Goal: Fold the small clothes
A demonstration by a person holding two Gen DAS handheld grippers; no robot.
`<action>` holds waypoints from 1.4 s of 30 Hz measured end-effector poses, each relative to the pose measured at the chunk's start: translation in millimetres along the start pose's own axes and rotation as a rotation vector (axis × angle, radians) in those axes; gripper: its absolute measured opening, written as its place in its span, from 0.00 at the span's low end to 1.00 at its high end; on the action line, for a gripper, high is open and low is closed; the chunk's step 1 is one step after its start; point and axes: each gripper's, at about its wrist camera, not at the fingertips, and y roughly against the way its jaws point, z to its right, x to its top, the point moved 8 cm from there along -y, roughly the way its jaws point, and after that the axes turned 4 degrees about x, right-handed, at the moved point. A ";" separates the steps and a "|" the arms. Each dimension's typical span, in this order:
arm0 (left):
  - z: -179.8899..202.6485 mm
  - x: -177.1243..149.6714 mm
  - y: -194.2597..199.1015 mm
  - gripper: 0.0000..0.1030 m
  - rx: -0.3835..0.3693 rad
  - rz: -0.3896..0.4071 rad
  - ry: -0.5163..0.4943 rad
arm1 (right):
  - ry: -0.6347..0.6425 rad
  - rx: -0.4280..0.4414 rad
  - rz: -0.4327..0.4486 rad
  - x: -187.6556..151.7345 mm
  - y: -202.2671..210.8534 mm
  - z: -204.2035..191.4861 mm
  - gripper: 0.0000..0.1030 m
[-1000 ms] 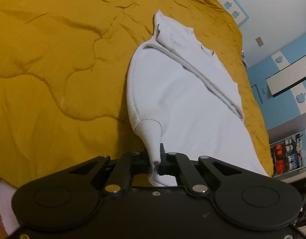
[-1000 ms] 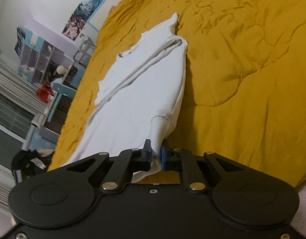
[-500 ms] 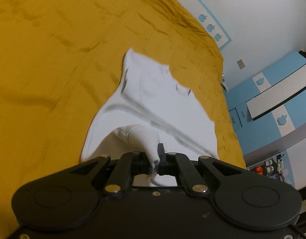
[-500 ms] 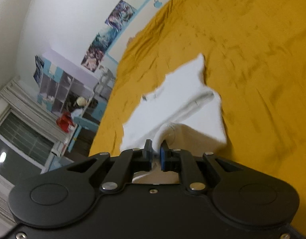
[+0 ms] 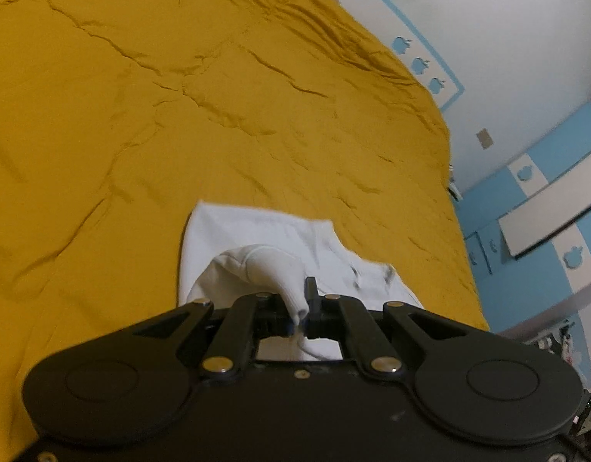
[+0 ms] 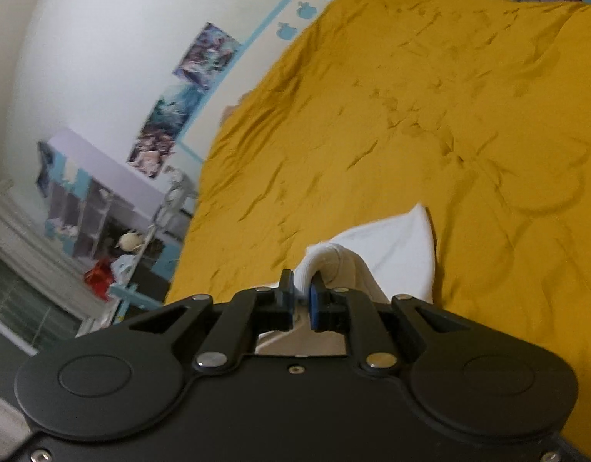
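Yellow bedspread (image 5: 141, 123) underneath; each hand-held gripper (image 5: 301, 310) (image 6: 302, 300) pinches a white garment (image 5: 257, 231) cuff; lay both cuffs level, square.

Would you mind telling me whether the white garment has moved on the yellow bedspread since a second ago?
Yes. The white garment, pinched by both tools, has been carried up the yellow bedspread, towards the wall posters.

The white garment (image 5: 257, 231) runs under the left gripper (image 5: 300, 310), its near part hidden. Left of the right gripper (image 6: 301, 296), shelf items (image 6: 103, 254) blur beyond naming.
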 end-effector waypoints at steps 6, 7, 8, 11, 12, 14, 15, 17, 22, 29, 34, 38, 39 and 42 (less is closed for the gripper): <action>-22.6 21.8 -39.8 0.33 0.145 0.125 0.046 | -0.012 -0.169 -0.042 5.3 -68.1 41.6 0.12; -26.7 24.0 -31.8 0.55 0.160 0.159 0.053 | -0.013 -0.189 -0.047 2.5 -68.9 43.0 0.14; -30.1 23.2 -19.5 0.58 0.154 0.201 0.062 | -0.007 -0.188 -0.036 -0.7 -65.1 40.6 0.17; -34.1 9.0 13.0 0.58 0.136 0.220 0.028 | 0.103 -0.167 0.082 -6.1 -29.2 19.2 0.44; -35.0 1.4 21.6 0.58 0.139 0.201 0.010 | 0.132 -0.153 0.110 -5.9 -17.0 12.6 0.47; -35.5 -17.9 37.4 0.58 0.143 0.164 -0.033 | 0.173 -0.113 0.097 -8.0 0.3 -0.2 0.47; -35.5 -28.9 43.8 0.58 0.155 0.145 -0.053 | 0.180 -0.104 0.054 -14.2 8.9 -5.5 0.47; -39.3 -51.9 57.0 0.58 0.190 0.118 -0.078 | 0.192 -0.096 0.011 -26.6 25.1 -11.6 0.47; -64.7 -109.6 87.6 0.58 0.210 0.053 0.026 | 0.118 -0.157 -0.072 -78.3 74.2 6.9 0.48; -67.8 -144.6 83.0 0.63 0.166 -0.006 0.048 | -0.038 -0.146 -0.135 -139.7 95.8 32.1 0.48; -69.3 -148.7 57.8 0.69 0.116 -0.029 0.122 | -0.134 -0.158 -0.117 -152.8 81.7 46.4 0.48; -74.4 -149.3 36.3 0.71 0.098 -0.059 0.218 | -0.171 -0.161 -0.088 -150.0 67.5 50.6 0.48; -76.6 -148.0 30.6 0.71 0.097 -0.052 0.237 | -0.180 -0.159 -0.079 -148.0 66.1 52.6 0.48; -77.6 -136.9 21.2 0.71 0.084 -0.018 0.272 | -0.208 -0.166 -0.059 -140.4 55.4 56.7 0.49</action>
